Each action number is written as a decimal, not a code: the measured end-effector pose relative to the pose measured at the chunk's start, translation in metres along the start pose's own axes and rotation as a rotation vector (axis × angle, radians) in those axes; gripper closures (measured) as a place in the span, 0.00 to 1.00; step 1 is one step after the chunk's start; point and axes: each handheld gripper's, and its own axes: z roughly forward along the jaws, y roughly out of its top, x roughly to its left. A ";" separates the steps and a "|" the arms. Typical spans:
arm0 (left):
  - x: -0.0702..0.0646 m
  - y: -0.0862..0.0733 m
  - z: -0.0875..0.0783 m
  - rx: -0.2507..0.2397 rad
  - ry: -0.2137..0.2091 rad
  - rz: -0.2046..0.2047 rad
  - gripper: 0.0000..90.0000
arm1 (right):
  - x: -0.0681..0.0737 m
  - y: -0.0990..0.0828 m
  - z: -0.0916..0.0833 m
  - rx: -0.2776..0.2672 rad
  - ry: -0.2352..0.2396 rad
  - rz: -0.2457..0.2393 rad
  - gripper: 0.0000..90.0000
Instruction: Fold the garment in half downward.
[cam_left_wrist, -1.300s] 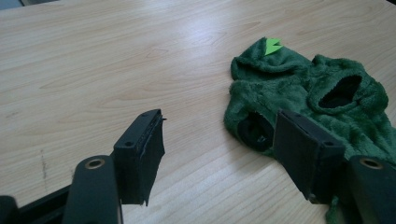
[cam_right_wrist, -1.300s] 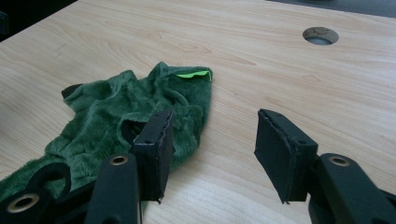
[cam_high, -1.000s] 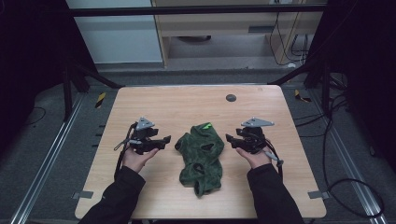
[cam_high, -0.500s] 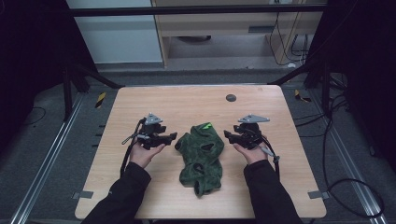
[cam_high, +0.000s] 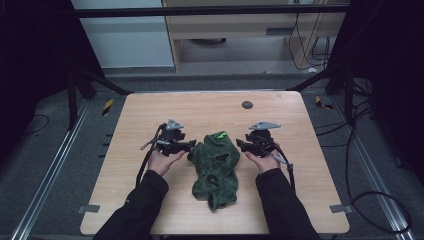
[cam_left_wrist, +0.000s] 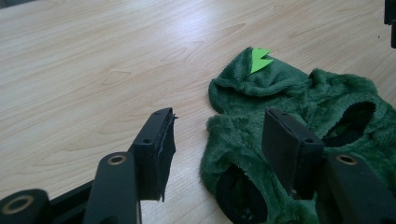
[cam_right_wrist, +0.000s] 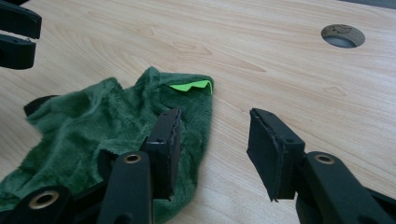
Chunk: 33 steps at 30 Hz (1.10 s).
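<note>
1. From the high view, your left gripper (cam_high: 191, 146) and right gripper (cam_high: 239, 143) sat on either side of a crumpled green garment (cam_high: 216, 169) lying near the middle of the pale wood-grain table (cam_high: 150, 115). Each gripper's tips pointed inward at the cloth's upper edges. A small round dark hole (cam_high: 247, 104) lay in the tabletop beyond them.

2. In the left gripper view, your left gripper (cam_left_wrist: 219, 135) stood spread apart, grasping nothing. Its flat black rectangular pads straddled the fleece's near edge: one over bare wood, the other over the plush green pile. The fabric looked thick and fuzzy, with dark openings and a bright lime jagged tag (cam_left_wrist: 259, 59) on a folded hump.

3. In the right gripper view, your right gripper (cam_right_wrist: 212, 135) was likewise released, its jaws wide. One pad overlapped the furry edge of the garment (cam_right_wrist: 93, 121); the other hung over smooth laminate.
</note>
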 end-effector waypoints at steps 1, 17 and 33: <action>0.000 0.000 0.003 0.006 0.003 0.001 0.49 | -0.001 0.000 0.002 0.002 0.000 -0.004 0.60; 0.003 -0.008 0.038 0.077 -0.013 -0.024 0.55 | 0.002 -0.008 0.029 0.058 0.010 -0.001 0.62; 0.000 -0.015 0.058 0.142 -0.035 -0.026 0.69 | 0.006 -0.019 0.050 0.139 0.026 -0.009 0.64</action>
